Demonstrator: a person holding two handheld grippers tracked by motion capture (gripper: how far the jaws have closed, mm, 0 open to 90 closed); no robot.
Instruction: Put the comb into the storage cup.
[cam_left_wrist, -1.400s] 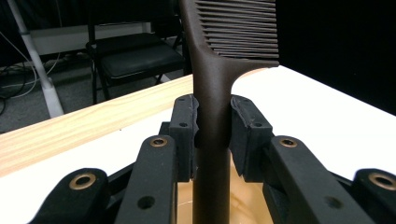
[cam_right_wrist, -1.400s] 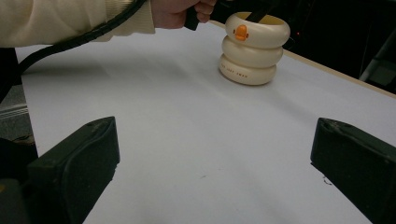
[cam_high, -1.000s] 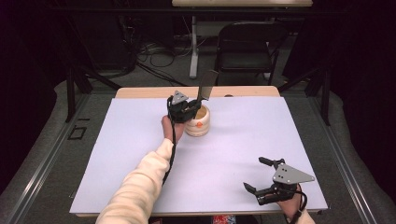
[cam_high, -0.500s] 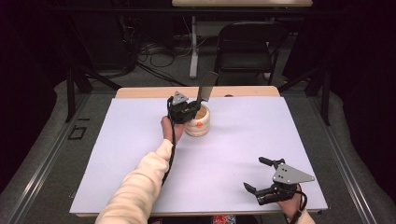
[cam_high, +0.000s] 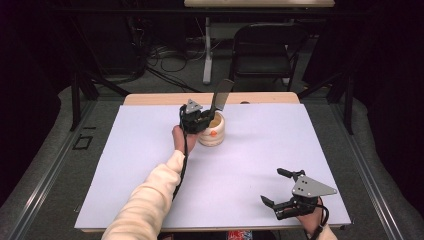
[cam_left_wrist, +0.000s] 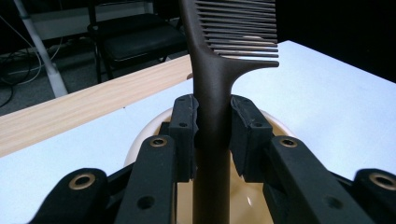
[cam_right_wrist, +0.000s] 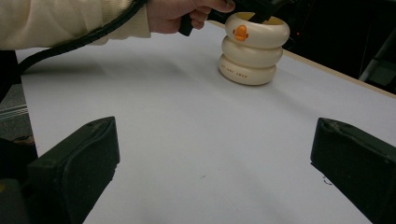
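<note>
The left gripper (cam_high: 202, 120) clamps the comb (cam_left_wrist: 212, 93) by its handle, upright, handle end inside the cup (cam_high: 214, 131) at the table's (cam_high: 125, 175) far centre, ready for release. The right gripper (cam_high: 275, 187) rests near right, jaws wide apart, empty.

The dark brown plastic comb (cam_left_wrist: 212, 84) looks matt and a little grainy. The cream ring-shaped holder with an orange duck face (cam_right_wrist: 253, 49) is smooth plastic with a soft shine. The desk (cam_high: 150, 99) shows pale wood with fine lines at its far edge, under a flat white matt sheet (cam_high: 240, 165). The left gripper (cam_left_wrist: 212, 123) has dull black jaws, and the person's cream sleeve (cam_high: 150, 200) is soft cloth.
</note>
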